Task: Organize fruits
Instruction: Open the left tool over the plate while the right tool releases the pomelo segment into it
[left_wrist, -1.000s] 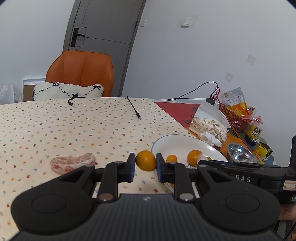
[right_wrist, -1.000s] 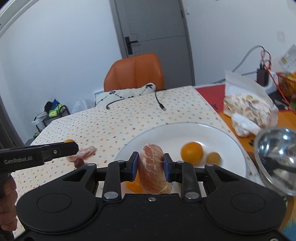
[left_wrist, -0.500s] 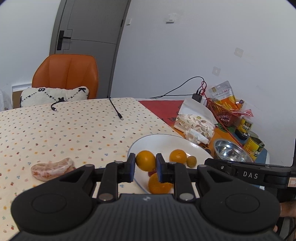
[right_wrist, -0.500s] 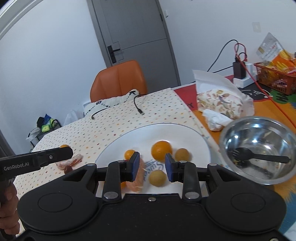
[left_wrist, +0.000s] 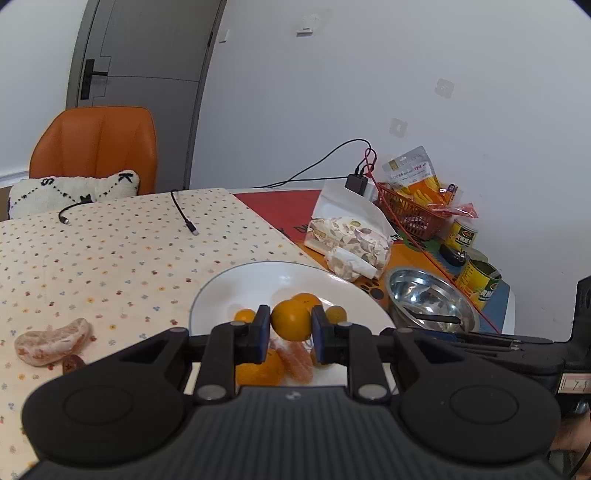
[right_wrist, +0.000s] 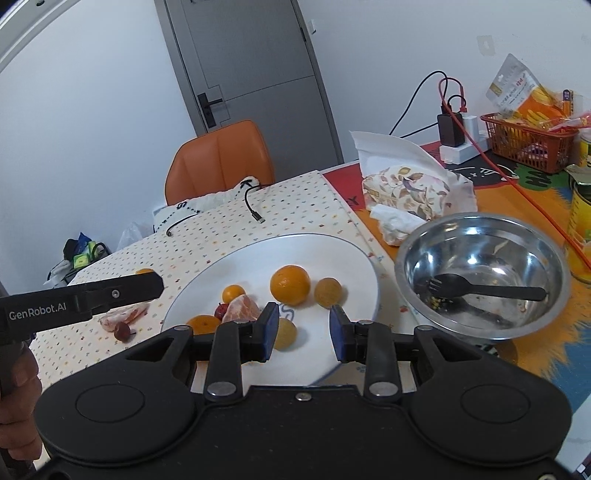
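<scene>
My left gripper (left_wrist: 291, 330) is shut on a small orange (left_wrist: 291, 320) and holds it over the white plate (left_wrist: 258, 280). Below it lie a peeled citrus piece (left_wrist: 295, 363) and other small oranges. In the right wrist view the plate (right_wrist: 314, 254) holds an orange (right_wrist: 290, 285), a peeled citrus piece (right_wrist: 242, 312) and several small fruits. My right gripper (right_wrist: 303, 332) stands open over the plate's near side with nothing between its pads. On the dotted cloth left of the plate lie a peeled segment (left_wrist: 51, 341) and a brown date (left_wrist: 72, 363).
Right of the plate stands a steel bowl (right_wrist: 436, 258) holding a black spork (right_wrist: 487, 290). Behind it are a snack bag (right_wrist: 406, 192), a red basket (right_wrist: 528, 144), cans (left_wrist: 478, 282) and charger cables. An orange chair (left_wrist: 96, 147) stands at the table's far side.
The left gripper has carried the orange rightwards until it hangs over the plate. The right gripper let go of the peeled citrus piece onto the plate, opened, and shifted right.
</scene>
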